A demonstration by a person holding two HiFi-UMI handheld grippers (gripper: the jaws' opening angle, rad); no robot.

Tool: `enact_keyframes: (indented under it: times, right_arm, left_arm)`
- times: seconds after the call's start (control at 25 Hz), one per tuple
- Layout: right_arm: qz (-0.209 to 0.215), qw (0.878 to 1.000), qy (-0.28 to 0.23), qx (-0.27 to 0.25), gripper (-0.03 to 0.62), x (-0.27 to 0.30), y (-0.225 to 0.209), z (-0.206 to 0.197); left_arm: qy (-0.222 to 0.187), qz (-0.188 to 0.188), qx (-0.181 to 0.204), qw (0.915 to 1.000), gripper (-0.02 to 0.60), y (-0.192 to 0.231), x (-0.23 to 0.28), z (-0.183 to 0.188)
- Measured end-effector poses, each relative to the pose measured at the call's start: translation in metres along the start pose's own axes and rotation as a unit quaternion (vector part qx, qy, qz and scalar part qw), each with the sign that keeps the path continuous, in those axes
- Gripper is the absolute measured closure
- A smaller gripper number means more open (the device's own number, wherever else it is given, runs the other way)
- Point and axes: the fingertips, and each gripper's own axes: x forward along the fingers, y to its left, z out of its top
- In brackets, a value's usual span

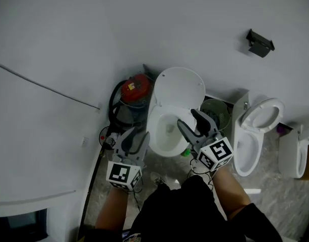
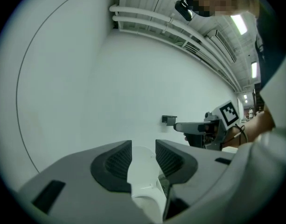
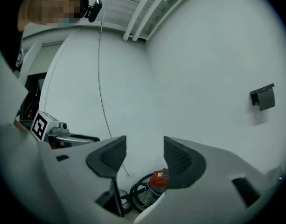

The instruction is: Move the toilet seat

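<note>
A white toilet stands by the wall with its lid (image 1: 178, 87) raised and the bowl (image 1: 166, 130) showing. My left gripper (image 1: 135, 137) is at the bowl's left edge. In the left gripper view a white edge of the toilet seat (image 2: 143, 181) fills the gap of that gripper (image 2: 143, 146), touching both pads. My right gripper (image 1: 192, 119) hangs over the bowl's right rim. In the right gripper view it (image 3: 145, 143) stands open with nothing between its jaws, only the wall and floor beyond.
A red vacuum (image 1: 136, 87) with a black hose (image 3: 154, 183) sits left of the toilet. On the right are a mesh bin (image 1: 218, 111) and a second toilet (image 1: 255, 132). A dark bracket (image 1: 259, 43) is fixed on the wall.
</note>
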Motion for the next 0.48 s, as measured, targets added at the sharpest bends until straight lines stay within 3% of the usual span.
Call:
enact_keyframes:
  times: [0.48]
  right_arm:
    - [-0.034,0.999,0.022,0.022,0.341,-0.009,-0.063,-0.040]
  left_arm:
    - [0.006,-0.011,0.003,0.9999,0.442,-0.011,0.056,-0.032]
